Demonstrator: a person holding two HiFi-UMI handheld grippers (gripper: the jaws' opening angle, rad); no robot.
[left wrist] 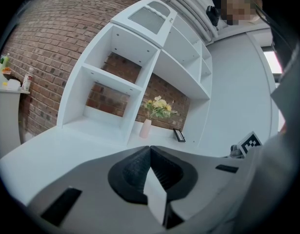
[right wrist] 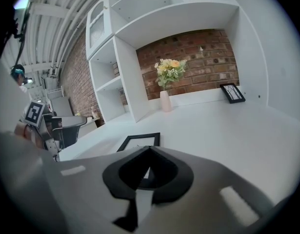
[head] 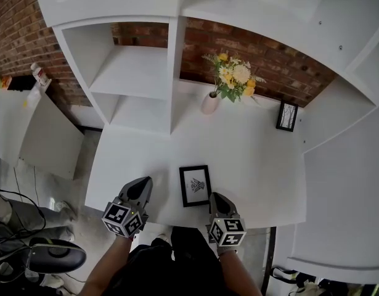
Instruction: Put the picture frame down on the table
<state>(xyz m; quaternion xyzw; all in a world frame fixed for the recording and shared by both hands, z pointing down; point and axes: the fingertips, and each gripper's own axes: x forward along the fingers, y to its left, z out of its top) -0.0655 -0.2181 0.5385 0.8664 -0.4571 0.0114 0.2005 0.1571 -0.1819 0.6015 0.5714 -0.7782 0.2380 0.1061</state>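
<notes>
Head view shows the picture frame lying flat on the white table, close to its front edge, between the left gripper and the right gripper. Bare tabletop runs behind it to a vase.

Left gripper view: jaws meet at the tips, holding nothing, with open table ahead.

Right gripper view: jaws are together and empty. The frame lies just beyond their tips, with bare surface to its right.

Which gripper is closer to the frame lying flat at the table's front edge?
Right. The right gripper sits just off the right edge of the flat frame; the left gripper is farther away, off its left side.
</notes>
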